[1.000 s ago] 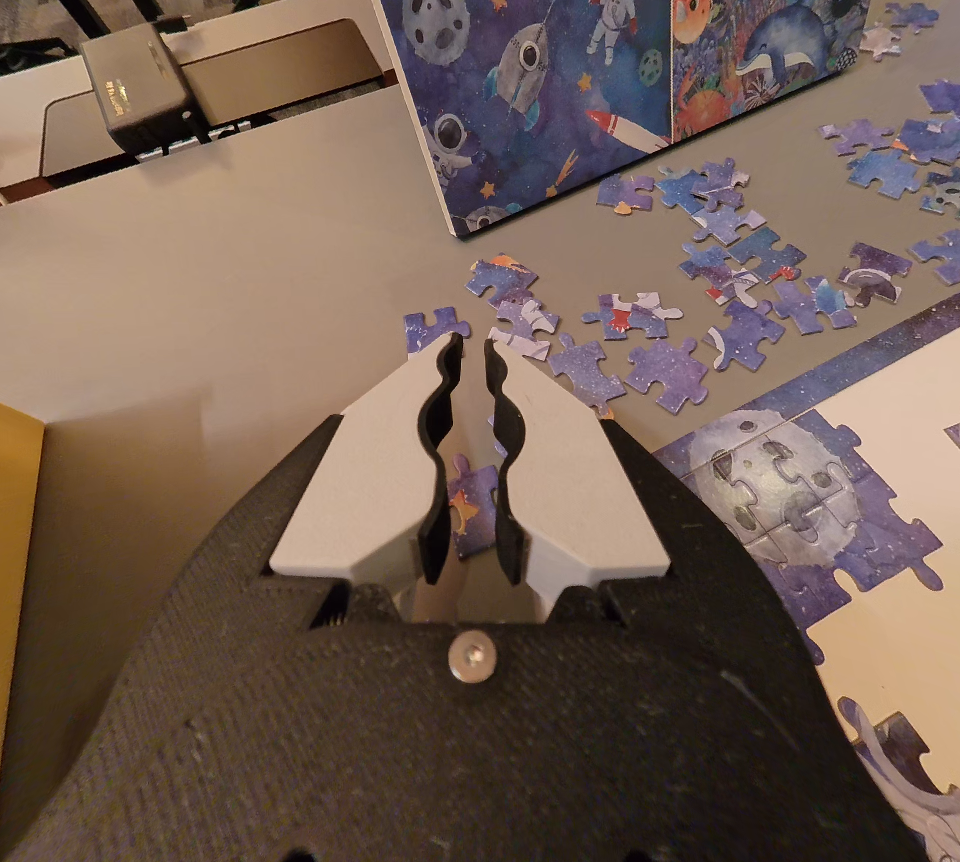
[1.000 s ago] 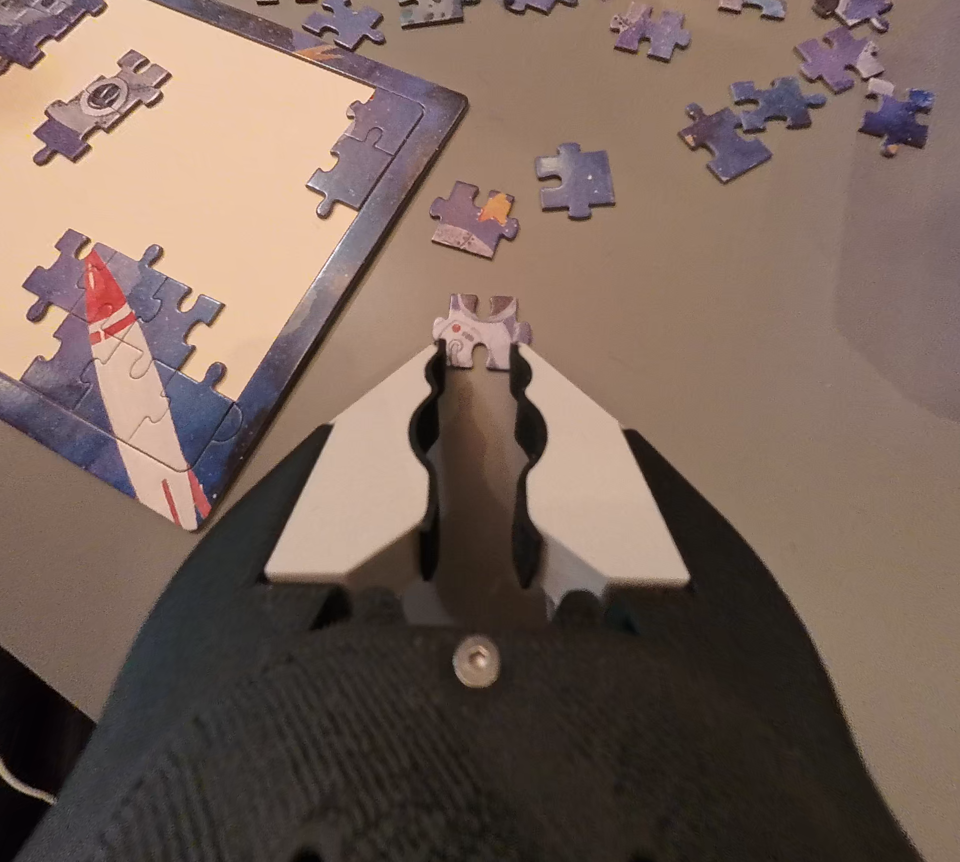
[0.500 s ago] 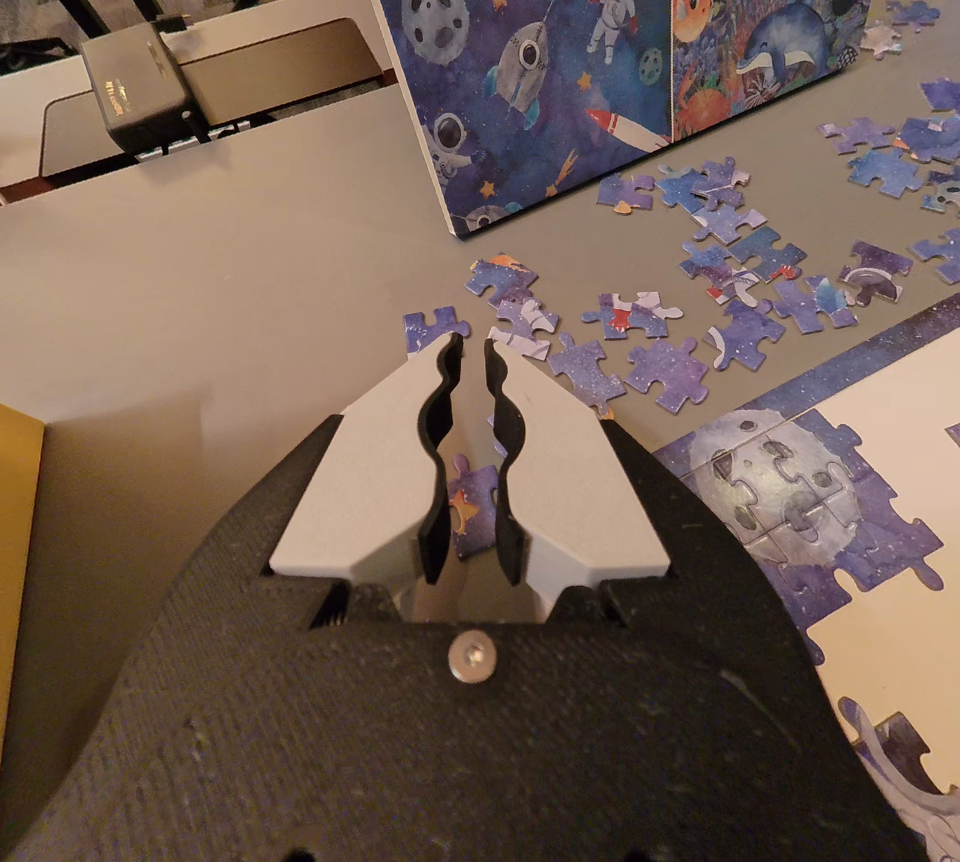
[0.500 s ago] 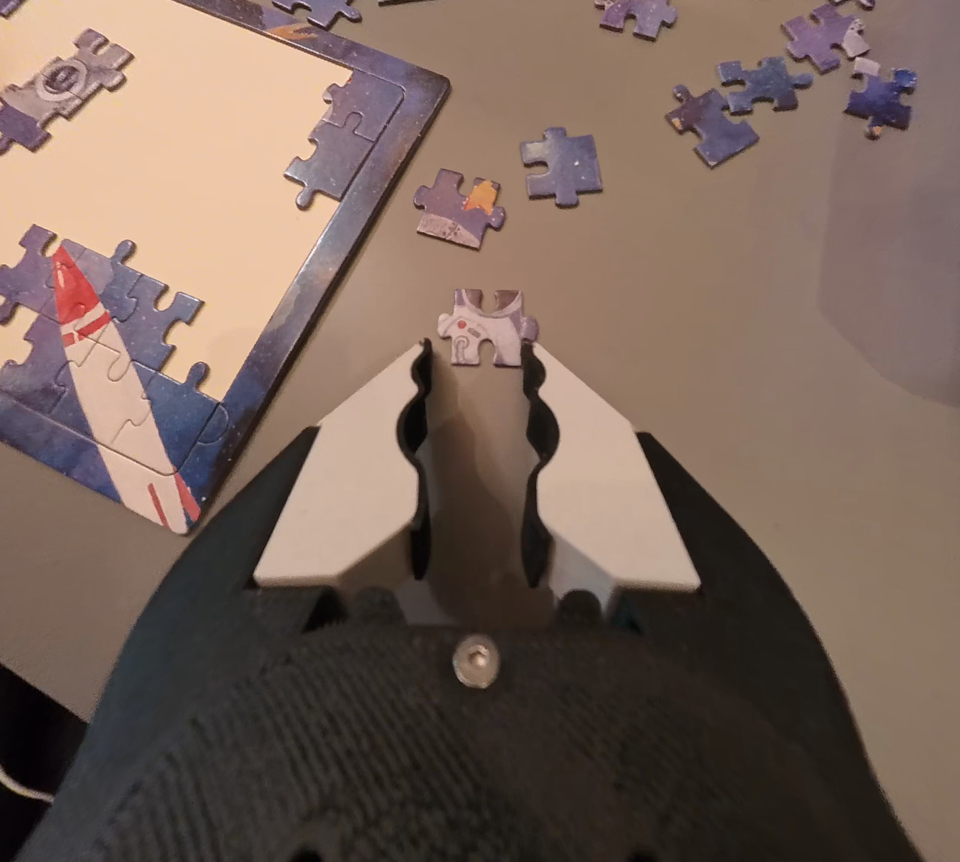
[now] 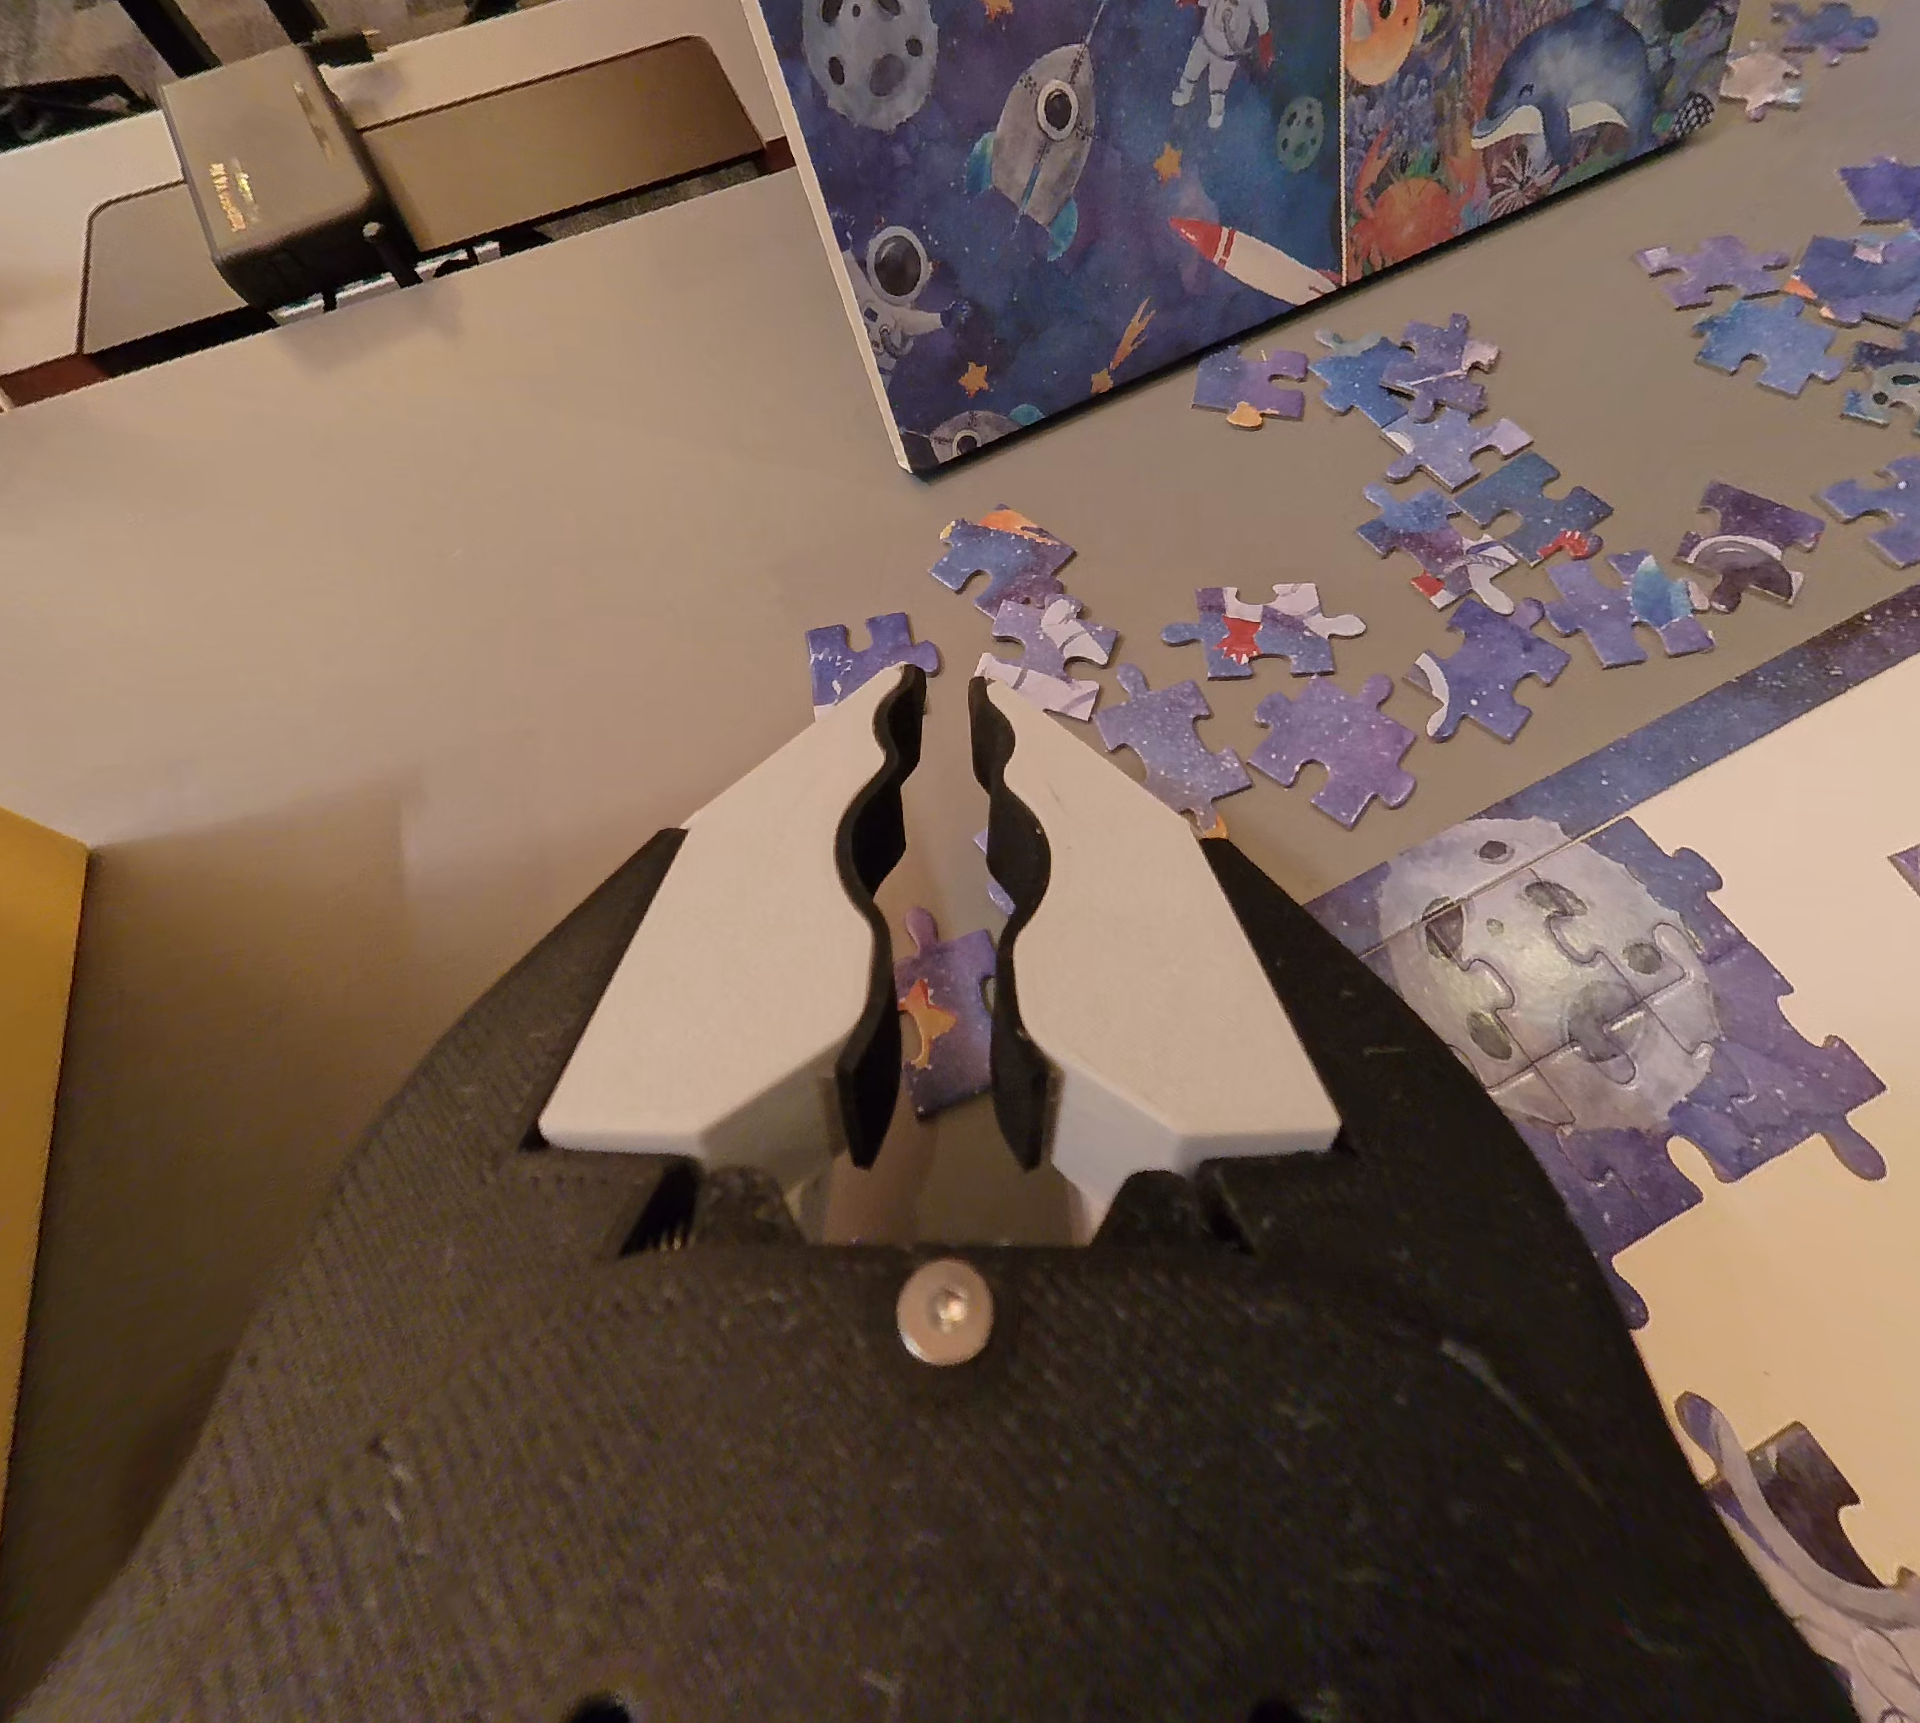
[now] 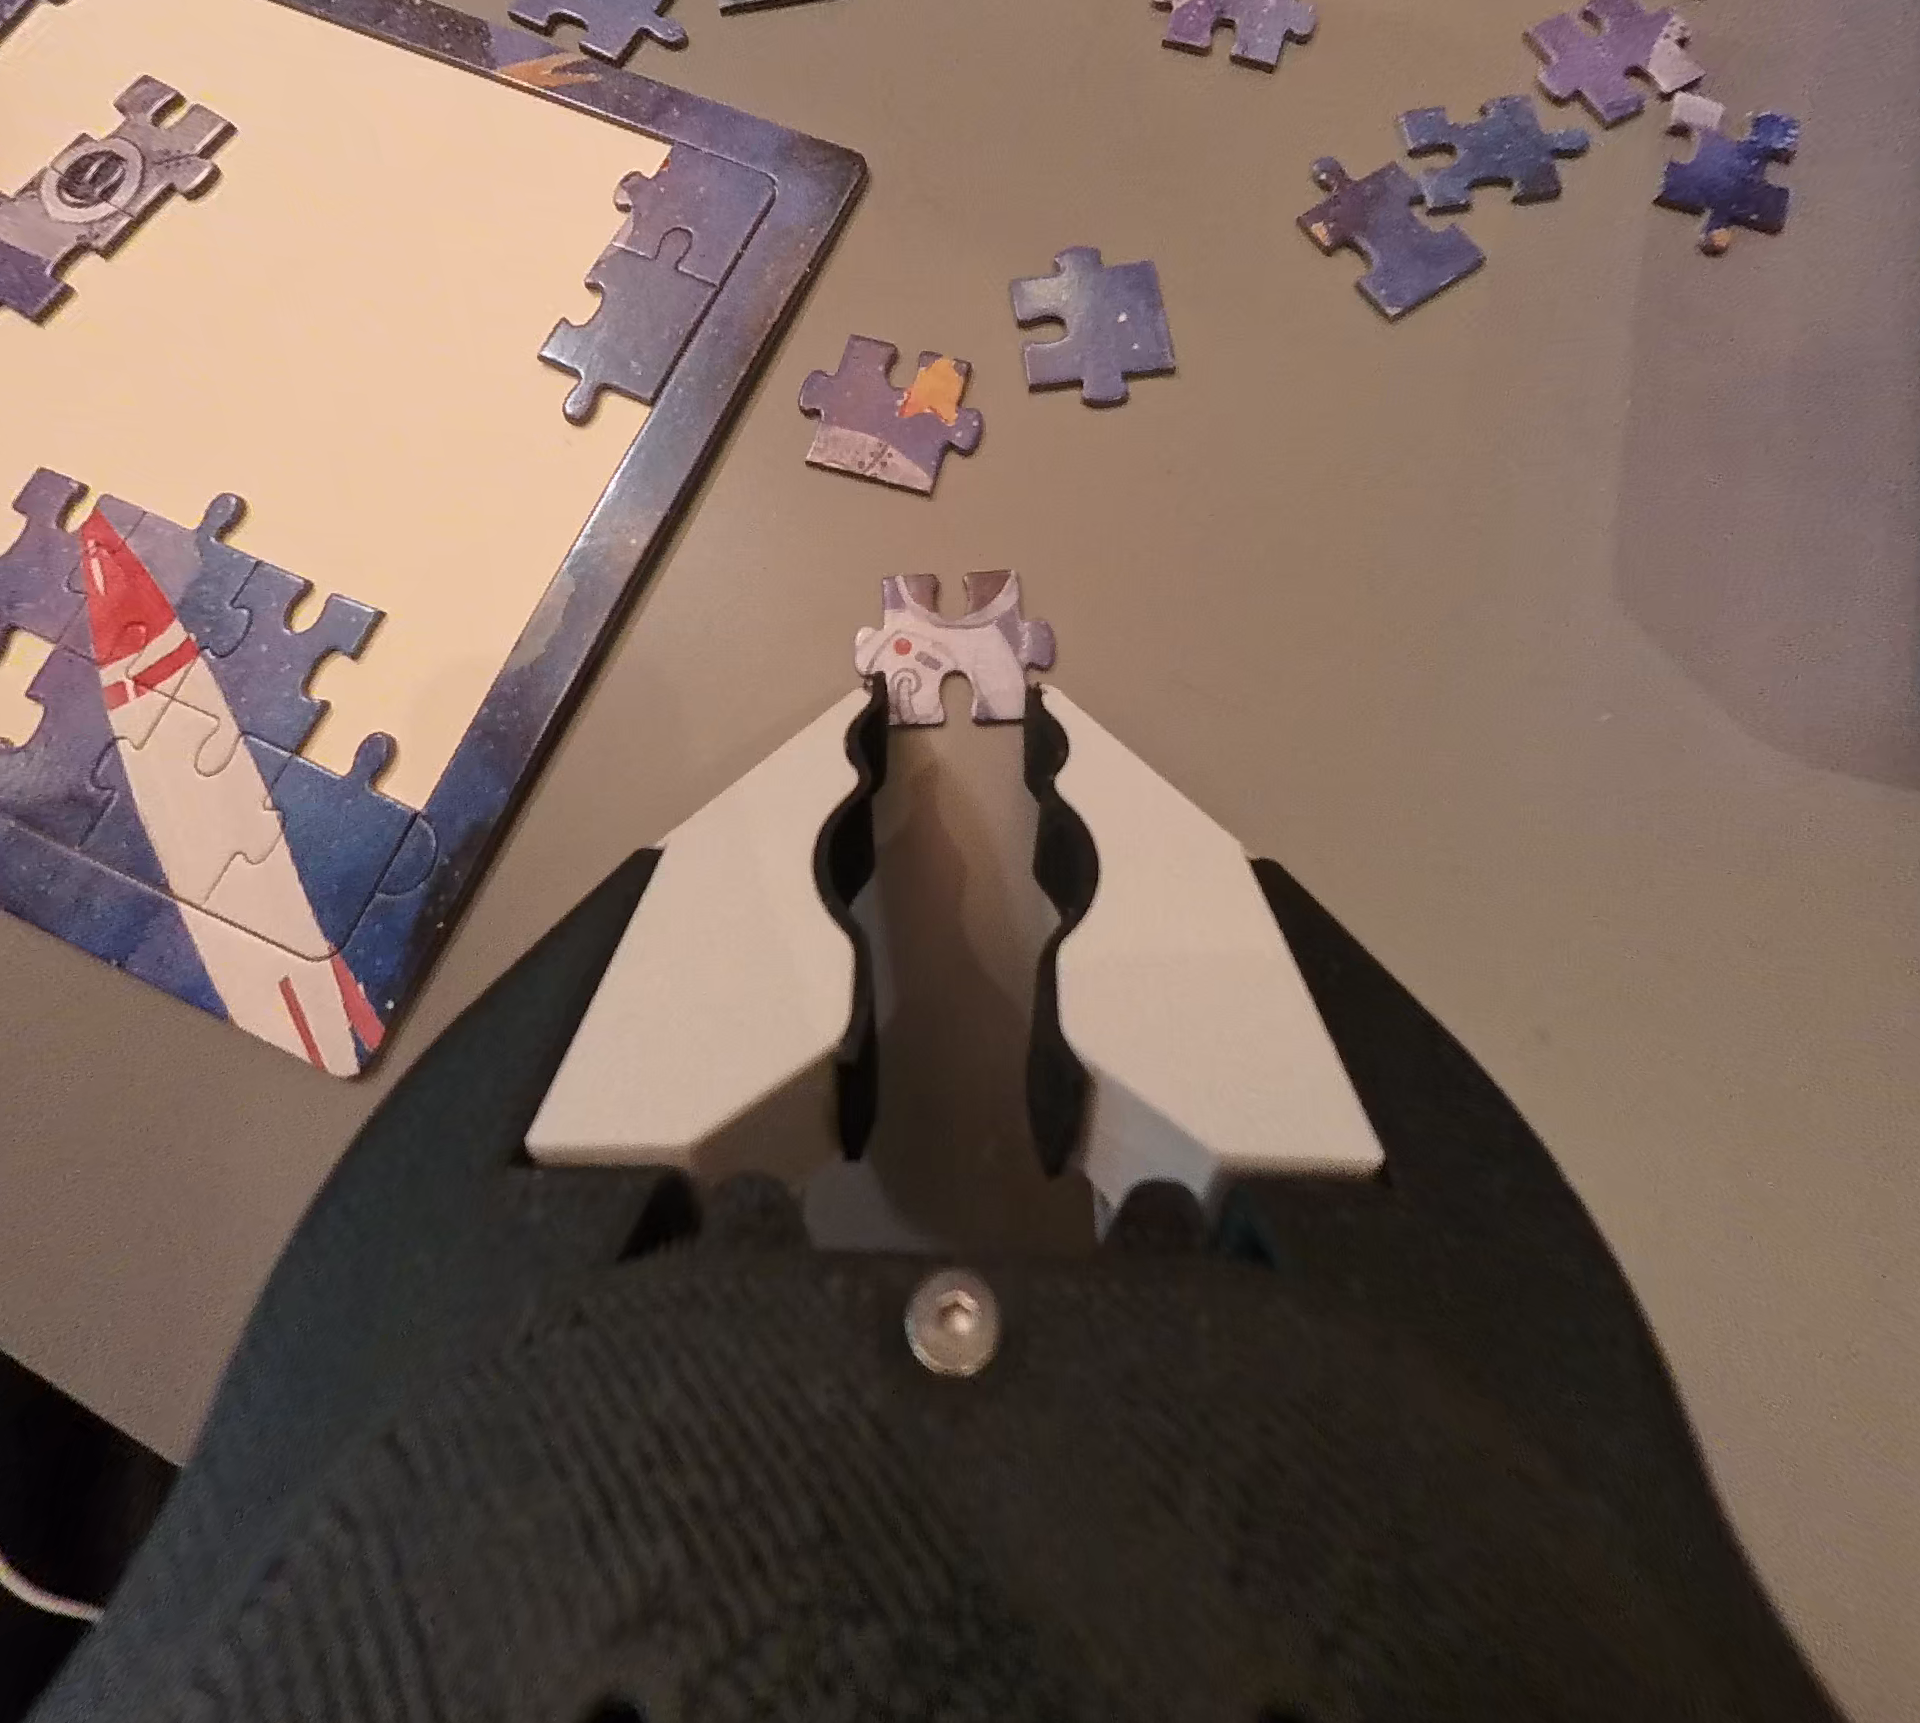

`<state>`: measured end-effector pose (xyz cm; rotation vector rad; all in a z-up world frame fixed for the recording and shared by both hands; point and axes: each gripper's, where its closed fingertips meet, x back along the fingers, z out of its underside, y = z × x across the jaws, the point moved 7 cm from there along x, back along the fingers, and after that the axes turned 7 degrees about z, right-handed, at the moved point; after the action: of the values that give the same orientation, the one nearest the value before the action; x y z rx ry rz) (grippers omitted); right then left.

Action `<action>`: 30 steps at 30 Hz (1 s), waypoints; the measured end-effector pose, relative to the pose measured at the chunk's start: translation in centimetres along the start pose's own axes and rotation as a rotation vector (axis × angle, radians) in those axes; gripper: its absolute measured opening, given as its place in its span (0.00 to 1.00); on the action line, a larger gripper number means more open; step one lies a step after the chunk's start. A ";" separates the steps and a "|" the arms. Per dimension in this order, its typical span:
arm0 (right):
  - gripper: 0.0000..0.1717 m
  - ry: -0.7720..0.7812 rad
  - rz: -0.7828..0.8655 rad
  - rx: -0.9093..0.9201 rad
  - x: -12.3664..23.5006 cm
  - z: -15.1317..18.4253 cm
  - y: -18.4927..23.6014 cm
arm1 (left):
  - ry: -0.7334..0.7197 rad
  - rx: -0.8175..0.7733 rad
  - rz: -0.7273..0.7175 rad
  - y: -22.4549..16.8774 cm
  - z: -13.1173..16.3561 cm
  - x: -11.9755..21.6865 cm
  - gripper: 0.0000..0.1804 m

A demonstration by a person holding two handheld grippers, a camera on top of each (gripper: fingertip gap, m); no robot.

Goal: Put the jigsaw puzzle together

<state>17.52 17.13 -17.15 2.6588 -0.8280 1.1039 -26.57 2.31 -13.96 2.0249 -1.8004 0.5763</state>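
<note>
Pinching white-and-lilac puzzle piece [image 6: 951, 650] at right gripper [image 6: 954, 705] tips; left gripper [image 5: 945, 686] nearly closed, empty; tray [image 6: 665, 468] mostly unfilled, loose pieces [image 6: 1091, 323] scattered far side.

One puzzle box [image 5: 1195, 115], one puzzle tray [image 6: 727, 343], many loose pieces [image 6: 1091, 323].

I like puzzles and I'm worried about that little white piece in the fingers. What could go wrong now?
1. The right gripper pinches the white puzzle piece only by its near edge, at the very fingertips, so it might twist or slip out.
2. Two loose pieces, the orange-marked piece and the blue piece, lie just ahead; a forward push could knock them.
3. The puzzle tray lies close on the left and might get bumped.
</note>
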 end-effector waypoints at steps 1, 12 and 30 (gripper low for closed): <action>0.14 -0.002 -0.004 -0.003 0.0 0.0 0.0 | -0.001 0.000 0.000 0.0 0.0 0.0 0.04; 0.10 -0.046 -0.022 -0.025 0.5 -0.3 -0.3 | -0.001 0.000 0.000 0.0 0.0 0.0 0.04; 0.14 -0.013 -0.001 0.013 -0.4 -0.3 -0.2 | 0.000 -0.001 0.000 0.0 0.0 0.0 0.04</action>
<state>17.25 17.56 -17.21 2.6795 -0.8241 1.0960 -26.56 2.31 -13.96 2.0237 -1.8006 0.5755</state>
